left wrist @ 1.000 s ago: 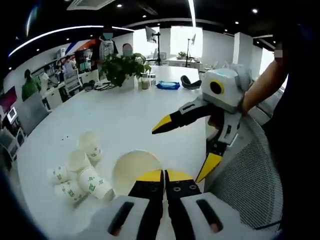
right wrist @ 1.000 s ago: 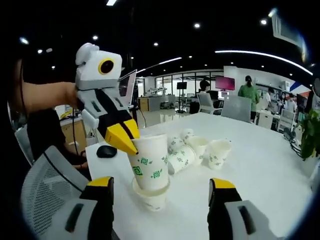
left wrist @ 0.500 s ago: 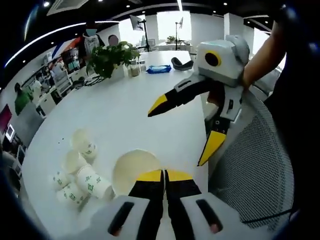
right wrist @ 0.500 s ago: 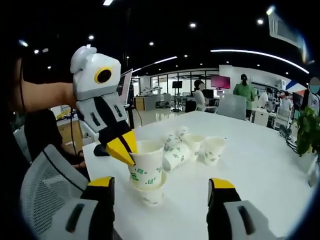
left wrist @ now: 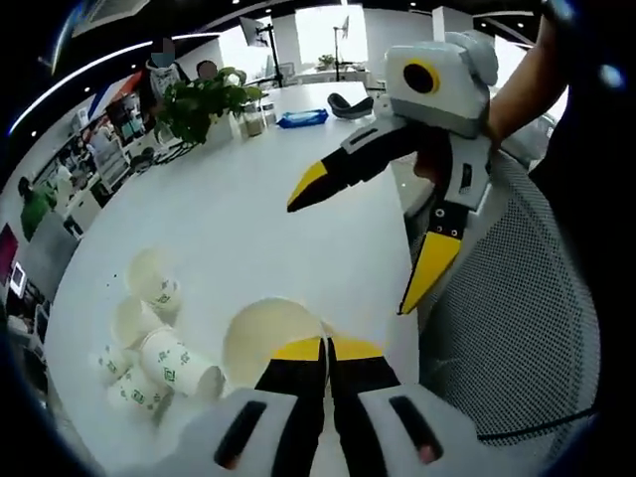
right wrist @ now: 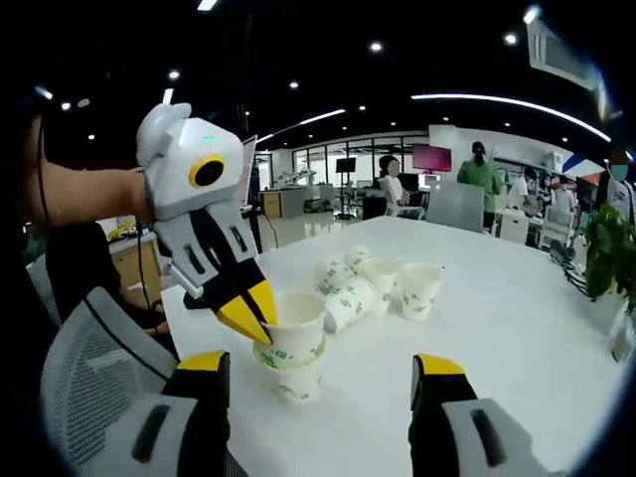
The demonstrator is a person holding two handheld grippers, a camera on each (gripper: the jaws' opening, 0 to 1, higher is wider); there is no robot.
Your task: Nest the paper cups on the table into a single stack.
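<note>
Paper cup (right wrist: 294,329) pinched by left gripper (right wrist: 256,310), nested in another cup (right wrist: 298,383)

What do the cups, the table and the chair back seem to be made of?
Cups: thin matte paper, white with printed green marks. Table: smooth white top, lightly glossy; probably laminate, unsure. Chair back: grey woven mesh, see-through weave on a darker frame.
</note>
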